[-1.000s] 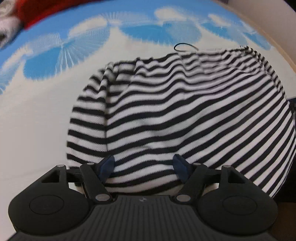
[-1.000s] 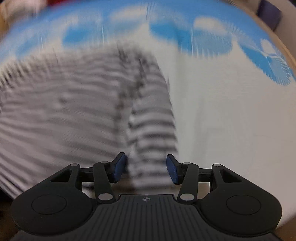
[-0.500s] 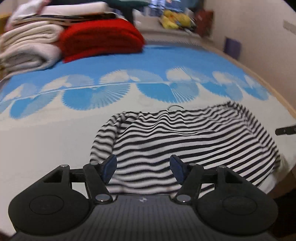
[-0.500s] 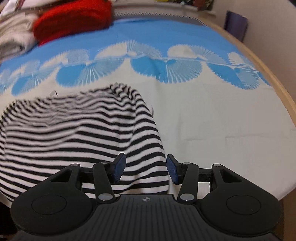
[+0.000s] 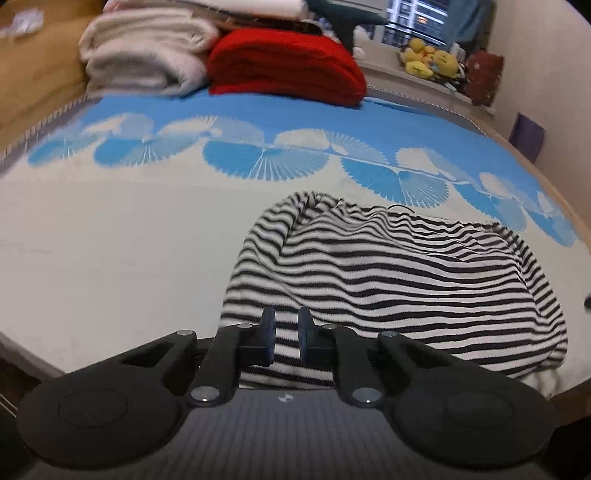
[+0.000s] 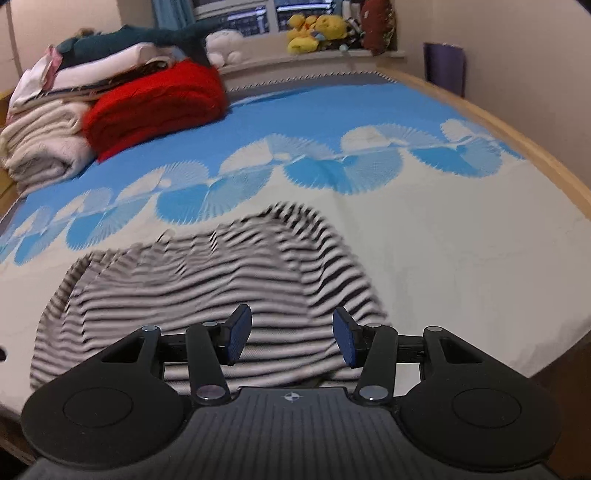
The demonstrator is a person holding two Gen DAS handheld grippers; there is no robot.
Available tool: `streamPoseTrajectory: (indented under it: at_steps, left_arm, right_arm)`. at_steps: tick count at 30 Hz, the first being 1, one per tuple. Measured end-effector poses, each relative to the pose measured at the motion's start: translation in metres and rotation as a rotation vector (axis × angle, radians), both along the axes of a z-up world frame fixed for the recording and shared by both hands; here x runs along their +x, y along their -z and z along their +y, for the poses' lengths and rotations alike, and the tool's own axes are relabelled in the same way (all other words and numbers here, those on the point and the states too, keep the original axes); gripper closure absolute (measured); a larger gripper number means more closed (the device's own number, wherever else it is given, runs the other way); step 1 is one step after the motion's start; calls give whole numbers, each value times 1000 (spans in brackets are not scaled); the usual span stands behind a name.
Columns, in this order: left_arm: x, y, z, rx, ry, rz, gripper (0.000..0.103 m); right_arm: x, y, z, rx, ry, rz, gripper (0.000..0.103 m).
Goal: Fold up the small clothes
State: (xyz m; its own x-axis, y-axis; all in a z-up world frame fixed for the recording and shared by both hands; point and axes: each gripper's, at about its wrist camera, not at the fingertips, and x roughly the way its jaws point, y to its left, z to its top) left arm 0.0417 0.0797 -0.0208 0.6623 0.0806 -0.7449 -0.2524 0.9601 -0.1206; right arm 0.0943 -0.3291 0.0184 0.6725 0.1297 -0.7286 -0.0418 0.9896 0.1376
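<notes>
A black-and-white striped top (image 5: pixel 399 280) lies rumpled on the bed near its front edge; it also shows in the right wrist view (image 6: pixel 207 288). My left gripper (image 5: pixel 286 330) hovers over the top's near left hem with its jaws nearly closed, a narrow gap between the pads, and no cloth visibly pinched. My right gripper (image 6: pixel 291 336) is open above the top's near right hem, holding nothing.
The bed cover (image 5: pixel 110 240) is cream with blue fan shapes. Folded cream blankets (image 5: pixel 144 55) and a red knit (image 5: pixel 284 66) are stacked at the far end. Plush toys (image 6: pixel 317 29) sit on the sill. A wall runs along the right side.
Both grippers have pulled back and up from the top. My left jaws have closed from wide open to nearly shut. My right jaws stay open.
</notes>
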Motion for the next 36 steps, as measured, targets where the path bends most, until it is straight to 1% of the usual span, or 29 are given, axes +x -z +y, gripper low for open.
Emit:
streamPoseTrajectory:
  at_steps: [3,5,6,7,8,9,10,11,14,15,17,20,22,24,26,27,28,29,30,32,34,36]
  left_arm:
    - [-2,22,12,-125,-54,-7,89]
    - [-3,46,23,-225,-135,46,86]
    - [-1,57,30,-284,-189,91,85]
    - [1,63,37,-335,-239,116,81]
    - [3,66,43,-378,-279,118,77]
    - [5,67,46,-392,-296,112,66]
    - [7,69,46,-399,-295,108,51]
    - [8,73,46,-401,-294,116,48]
    - [11,81,45,-355,-300,146,43]
    - [12,82,46,-359,-305,147,40]
    - [14,85,49,-366,-314,147,38]
    - [16,87,47,-346,-329,144,38]
    - [16,86,45,-327,-354,145,37]
    - [17,87,44,-331,-373,144,37]
    - [22,89,44,-351,-376,133,37]
    - [24,90,45,-360,-377,123,44]
    - [28,90,45,-367,-373,114,69]
    - [32,92,46,-389,-363,107,80]
    - [36,92,47,-402,-364,99,83]
    - [41,82,43,-363,-360,70,86]
    - [50,59,30,-277,-325,41,87]
    - [61,28,5,-174,-267,3,88]
  right_arm:
    - [-9,4,11,-44,-47,11,53]
    - [-11,12,14,-87,-73,21,53]
    - [-12,17,13,-107,-80,33,53]
    - [-13,23,12,-127,-85,52,53]
    - [-13,28,10,-144,-85,73,53]
    - [-12,31,8,-153,-83,86,53]
    - [-13,33,5,-152,-78,89,53]
    - [-13,34,2,-146,-72,90,53]
    - [-11,38,-4,-120,-40,107,53]
    - [-11,38,-4,-112,-37,109,53]
    - [-12,41,-1,-127,-51,107,53]
    - [-12,47,1,-173,-70,122,53]
    - [-12,48,-1,-179,-68,124,53]
    - [-11,48,-4,-178,-54,126,53]
    - [-10,49,-8,-179,-35,137,53]
    - [-10,49,-10,-178,-26,142,53]
    - [-10,50,-12,-172,-17,145,53]
    - [-10,49,-14,-167,-12,146,53]
    - [-10,49,-16,-164,-8,145,53]
    - [-11,49,-21,-155,3,142,53]
    - [-11,48,-27,-140,18,138,53]
    - [-10,47,-36,-126,44,134,53]
